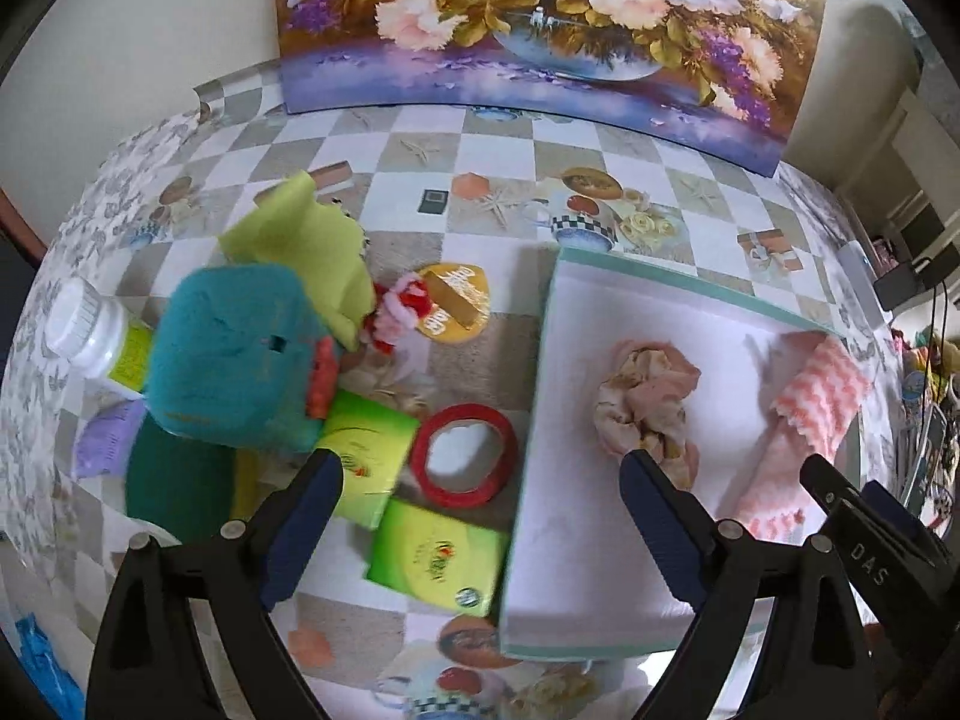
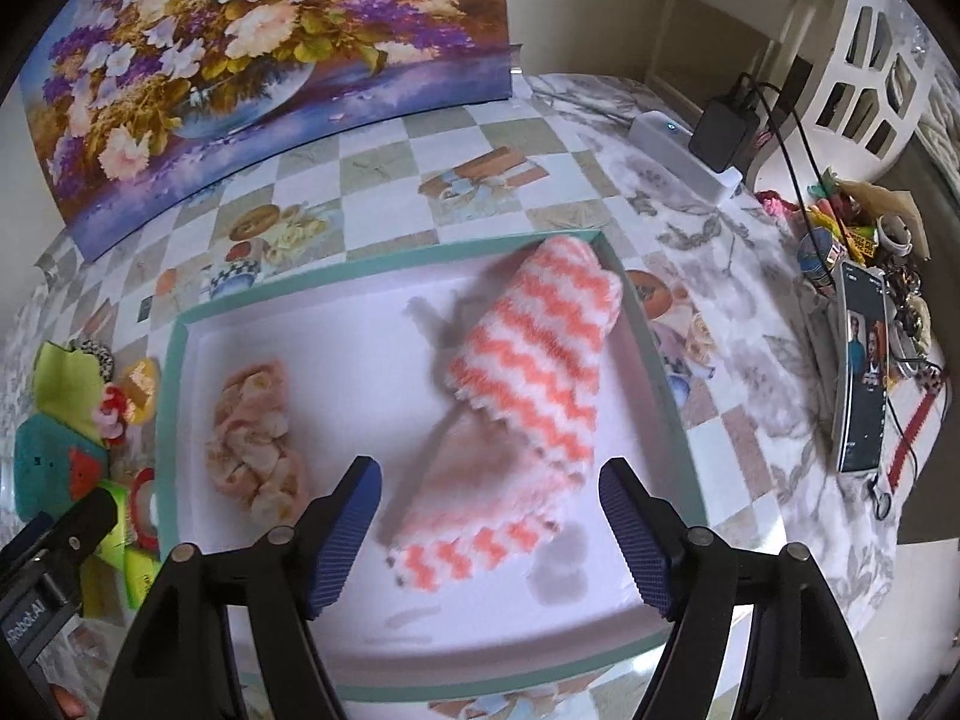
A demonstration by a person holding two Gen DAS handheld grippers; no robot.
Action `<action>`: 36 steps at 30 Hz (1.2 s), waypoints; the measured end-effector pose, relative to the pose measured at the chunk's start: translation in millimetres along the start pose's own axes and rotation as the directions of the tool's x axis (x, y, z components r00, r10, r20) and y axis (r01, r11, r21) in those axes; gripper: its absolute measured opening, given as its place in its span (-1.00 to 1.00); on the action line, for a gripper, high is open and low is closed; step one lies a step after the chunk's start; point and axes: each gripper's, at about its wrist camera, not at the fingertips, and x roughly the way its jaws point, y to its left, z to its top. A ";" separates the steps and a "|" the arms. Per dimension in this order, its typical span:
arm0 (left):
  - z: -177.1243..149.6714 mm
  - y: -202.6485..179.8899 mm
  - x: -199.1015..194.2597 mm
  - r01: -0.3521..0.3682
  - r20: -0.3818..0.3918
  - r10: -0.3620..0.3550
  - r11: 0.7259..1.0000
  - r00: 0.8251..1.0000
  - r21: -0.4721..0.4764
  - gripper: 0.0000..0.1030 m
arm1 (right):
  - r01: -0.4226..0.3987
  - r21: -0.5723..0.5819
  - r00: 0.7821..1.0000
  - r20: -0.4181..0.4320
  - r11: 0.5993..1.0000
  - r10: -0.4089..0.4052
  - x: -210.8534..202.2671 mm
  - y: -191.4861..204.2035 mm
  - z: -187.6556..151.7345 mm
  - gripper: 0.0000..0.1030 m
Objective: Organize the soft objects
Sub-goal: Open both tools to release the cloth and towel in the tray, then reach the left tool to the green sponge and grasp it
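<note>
A white tray with a teal rim (image 1: 660,282) (image 2: 174,372) holds a crumpled beige-pink cloth (image 1: 645,396) (image 2: 252,426) and a fluffy orange-and-white striped cloth (image 1: 810,396) (image 2: 534,360). My right gripper (image 2: 492,534) hangs open over the near end of the striped cloth, its pads off it. My left gripper (image 1: 480,516) stands open above the tray's left rim, with nothing between its fingers. Left of the tray lie a teal plush block (image 1: 234,354), a lime cloth (image 1: 306,240) and a dark green sponge (image 1: 174,486).
Beside the tray's left rim lie a red tape ring (image 1: 465,456), two green packets (image 1: 438,558), a yellow disc (image 1: 456,300) and a white bottle (image 1: 90,324). A flower painting (image 1: 540,30) stands at the back. A phone (image 2: 864,372) and cables lie at the right.
</note>
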 end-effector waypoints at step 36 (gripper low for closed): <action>-18.0 190.7 19.5 -0.128 -0.098 0.095 0.902 0.991 -0.413 0.82 | -0.261 -0.356 0.965 -0.098 0.897 0.242 -15.0 171.0 -56.6 0.53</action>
